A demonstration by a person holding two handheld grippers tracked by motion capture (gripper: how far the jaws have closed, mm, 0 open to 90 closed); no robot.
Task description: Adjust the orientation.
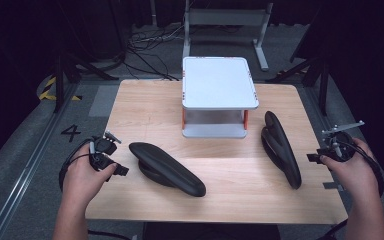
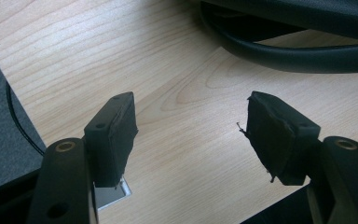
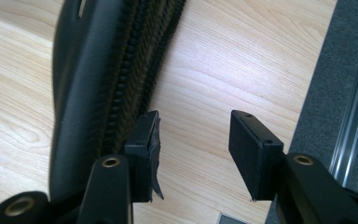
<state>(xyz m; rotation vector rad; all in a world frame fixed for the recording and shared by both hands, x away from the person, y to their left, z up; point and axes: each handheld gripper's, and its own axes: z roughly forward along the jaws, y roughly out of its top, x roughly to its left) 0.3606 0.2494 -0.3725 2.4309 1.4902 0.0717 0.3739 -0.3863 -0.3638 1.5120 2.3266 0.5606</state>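
Both grippers stand empty, jaws apart. Left gripper [image 1: 111, 159] faces the near black shoe [image 1: 166, 169]; right gripper [image 1: 325, 151] sits beside the other shoe [image 1: 280, 148]. Advise gripping each by the rim, squarely.

Wooden table [image 1: 145, 107]: two black shoes [image 1: 166, 168], white stand [image 1: 219, 82]

stand: white two-tier [image 1: 220, 82], table's far middle (orange posts) | table: light wood [image 1: 145, 107] | floor: grey [image 1: 30, 135]
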